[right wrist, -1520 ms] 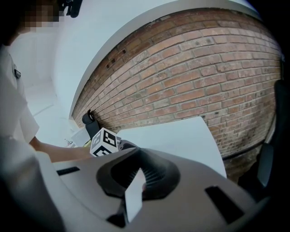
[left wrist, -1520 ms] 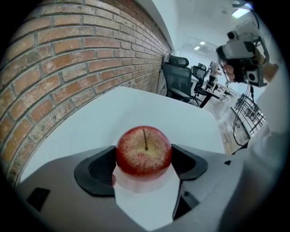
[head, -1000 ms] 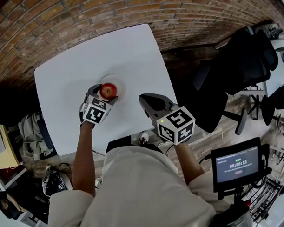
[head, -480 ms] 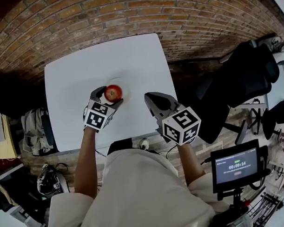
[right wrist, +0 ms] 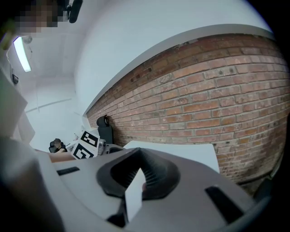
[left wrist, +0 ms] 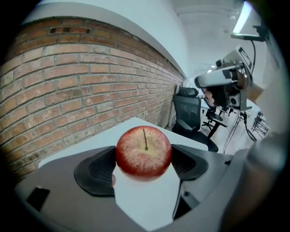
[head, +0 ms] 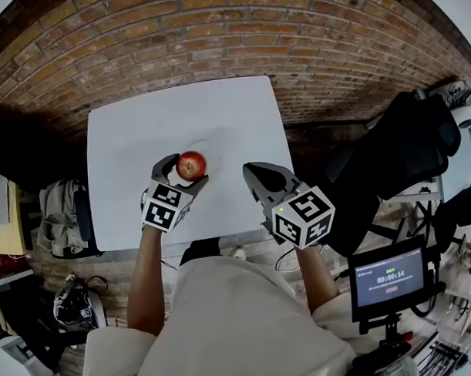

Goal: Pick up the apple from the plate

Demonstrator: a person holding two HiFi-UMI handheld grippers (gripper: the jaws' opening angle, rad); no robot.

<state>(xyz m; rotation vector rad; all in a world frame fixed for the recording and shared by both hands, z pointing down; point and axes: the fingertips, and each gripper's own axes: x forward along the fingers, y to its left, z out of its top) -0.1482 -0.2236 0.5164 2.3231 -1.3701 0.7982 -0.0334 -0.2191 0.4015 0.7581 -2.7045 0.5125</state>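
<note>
A red apple (head: pixel 191 165) sits between the jaws of my left gripper (head: pixel 186 172), which is shut on it over the near part of the white plate (head: pixel 206 146). In the left gripper view the apple (left wrist: pixel 144 152) fills the gap between the two dark pads (left wrist: pixel 97 170), stem up. I cannot tell whether it still touches the plate. My right gripper (head: pixel 255 176) hovers to the right of the plate, above the white table (head: pixel 133 133). Its jaws (right wrist: pixel 138 179) are shut with nothing in them.
The table's near edge runs just below both grippers. A brick wall (head: pixel 215 37) stands behind the table. A black office chair (head: pixel 404 154) is at the right, a screen on a stand (head: pixel 389 278) at the lower right, and a bag (head: pixel 63 216) on the floor at the left.
The head view has shifted, so the table sits more to the right. My left gripper stays shut on the apple, now a little nearer than the plate's middle. The right gripper keeps its place.
</note>
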